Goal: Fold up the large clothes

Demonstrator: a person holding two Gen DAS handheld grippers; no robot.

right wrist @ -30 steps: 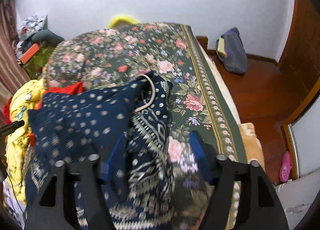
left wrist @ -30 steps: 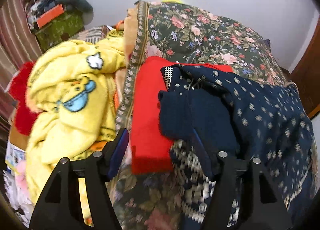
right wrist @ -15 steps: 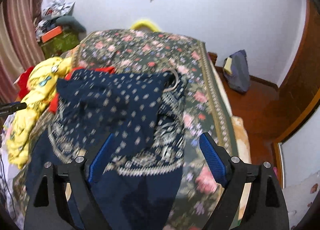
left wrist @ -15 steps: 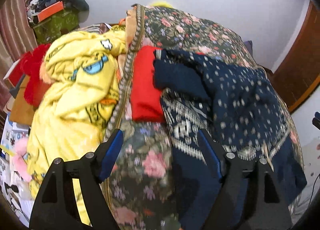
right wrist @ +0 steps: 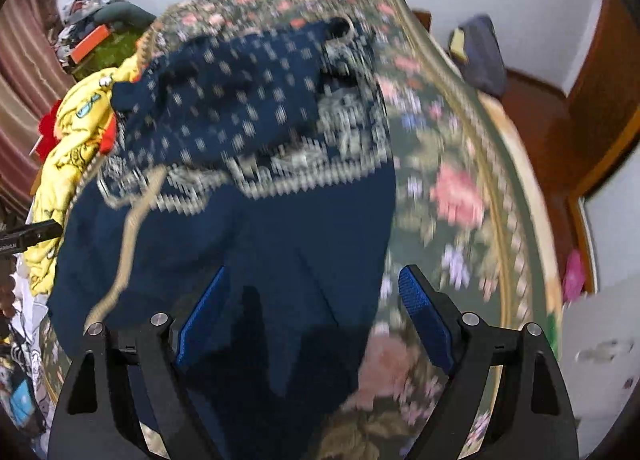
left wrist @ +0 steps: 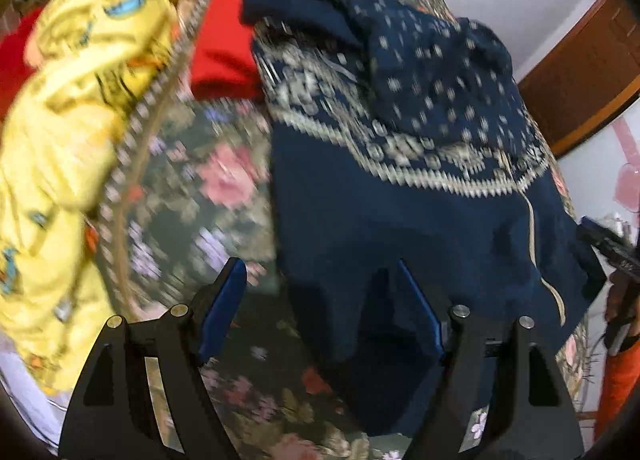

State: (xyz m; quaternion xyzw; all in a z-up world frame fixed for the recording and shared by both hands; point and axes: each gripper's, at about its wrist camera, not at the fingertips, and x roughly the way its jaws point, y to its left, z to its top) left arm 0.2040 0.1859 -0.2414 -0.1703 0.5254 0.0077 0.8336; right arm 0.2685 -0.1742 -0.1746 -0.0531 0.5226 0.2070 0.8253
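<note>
A large navy garment (left wrist: 400, 212) with pale dots and a cream patterned band lies spread on the floral bedspread (left wrist: 208, 188), its top half bunched at the far end. My left gripper (left wrist: 318, 272) hangs open over the garment's near left edge, with dark cloth under its right finger only. In the right wrist view the same garment (right wrist: 260, 228) fills the middle. My right gripper (right wrist: 312, 276) stands open above its near right part, with no cloth pinched between the pads. Both views are blurred by motion.
A yellow cartoon-print blanket (left wrist: 68, 108) and a folded red cloth (left wrist: 224, 56) lie left of the garment. The bed's right edge (right wrist: 516, 196) drops to a wooden floor with a dark bag (right wrist: 480, 56) and a pink slipper (right wrist: 574, 276). Clutter (right wrist: 96, 36) is piled at the far left.
Both grippers have drawn back from the garment's bunched far half toward its near hem and tilted downward. Their jaws stand wider than a second ago.
</note>
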